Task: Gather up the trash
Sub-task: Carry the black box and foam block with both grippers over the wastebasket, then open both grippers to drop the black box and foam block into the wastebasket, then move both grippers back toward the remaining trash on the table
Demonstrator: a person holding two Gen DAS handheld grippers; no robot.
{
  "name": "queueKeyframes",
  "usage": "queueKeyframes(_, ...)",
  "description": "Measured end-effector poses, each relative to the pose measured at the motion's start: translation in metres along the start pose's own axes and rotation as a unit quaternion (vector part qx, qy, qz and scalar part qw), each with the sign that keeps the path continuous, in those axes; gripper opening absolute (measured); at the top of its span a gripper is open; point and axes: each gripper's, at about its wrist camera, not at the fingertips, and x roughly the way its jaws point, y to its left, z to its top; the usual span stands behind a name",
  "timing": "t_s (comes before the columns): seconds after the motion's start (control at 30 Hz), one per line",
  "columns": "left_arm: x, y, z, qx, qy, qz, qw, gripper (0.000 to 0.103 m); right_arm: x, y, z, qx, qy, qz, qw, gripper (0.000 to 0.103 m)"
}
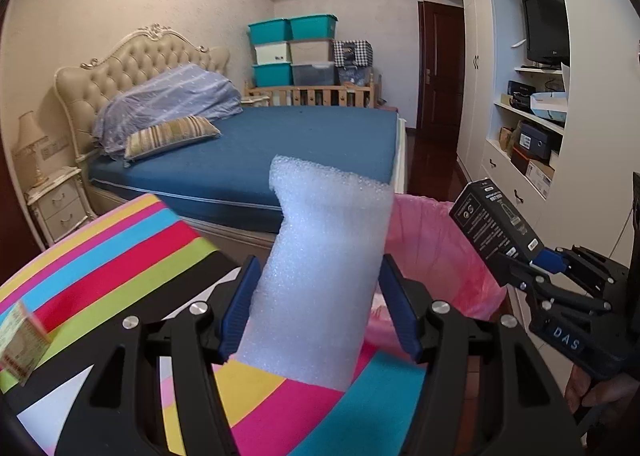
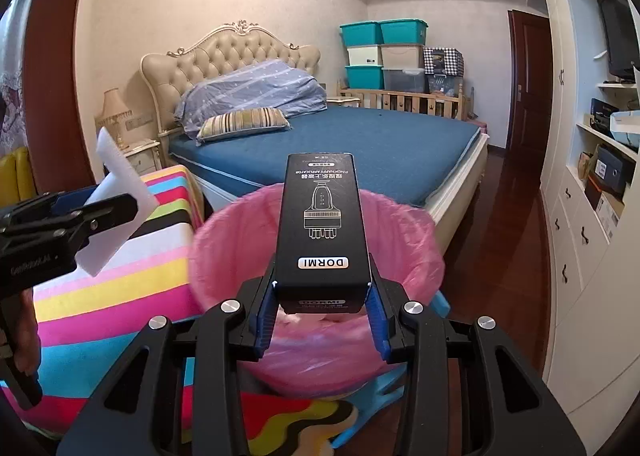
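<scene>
My left gripper (image 1: 320, 312) is shut on a white foam sheet (image 1: 320, 276), held upright above the striped surface, beside the bin; it also shows in the right wrist view (image 2: 116, 192). My right gripper (image 2: 322, 316) is shut on a black DORMI box (image 2: 322, 224), held over the open mouth of the bin lined with a pink bag (image 2: 404, 240). In the left wrist view the box (image 1: 496, 224) and right gripper (image 1: 532, 260) hang at the right, over the pink bin (image 1: 436, 248).
A rainbow-striped cloth (image 1: 104, 256) covers the surface at the left, with a small paper packet (image 1: 20, 340) on it. A bed with a blue mattress (image 2: 360, 148) stands behind the bin. White cabinets and shelves (image 2: 592, 184) line the right wall.
</scene>
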Motion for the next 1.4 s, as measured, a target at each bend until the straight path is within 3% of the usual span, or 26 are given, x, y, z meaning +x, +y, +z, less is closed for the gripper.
queueKeyframes(0.5, 0.086, -0.023, 0.035, -0.012, 0.039, -0.057, 0.9975, 0.061, 0.038, -0.021, 0.018, -0.016, -0.001, 0.0, 1.0, 0.04)
queueKeyframes(0.53, 0.089, -0.023, 0.036, -0.013, 0.041, -0.056, 0.9975, 0.071, 0.039, -0.02, 0.018, -0.019, -0.001, 0.0, 1.0, 0.046)
queueKeyframes(0.57, 0.091, -0.021, 0.037, -0.018, 0.04, -0.057, 0.9974, 0.077, 0.04, -0.021, 0.018, -0.019, -0.003, -0.003, 1.0, 0.061)
queueKeyframes(0.6, 0.088, -0.018, 0.036, -0.023, 0.034, -0.055, 0.9976, 0.085, 0.039, -0.023, 0.017, -0.017, -0.009, -0.005, 1.0, 0.067)
queueKeyframes(0.8, 0.056, 0.015, 0.022, -0.033, 0.001, 0.004, 0.9994, 0.098, 0.02, -0.027, 0.009, -0.009, -0.024, -0.017, 1.0, 0.069)
queueKeyframes(1.0, 0.015, 0.057, -0.018, -0.046, 0.016, 0.061, 0.997, 0.098, -0.005, -0.015, -0.003, 0.007, -0.023, 0.0, 1.0, 0.077)
queueKeyframes(1.2, -0.038, 0.09, -0.064, -0.025, 0.023, 0.118, 0.9924, 0.098, -0.019, 0.024, -0.015, 0.002, -0.017, 0.046, 0.999, 0.079)
queueKeyframes(1.4, -0.099, 0.134, -0.099, -0.05, 0.019, 0.175, 0.9831, 0.098, -0.021, 0.09, -0.018, -0.044, 0.0, 0.108, 0.993, 0.08)
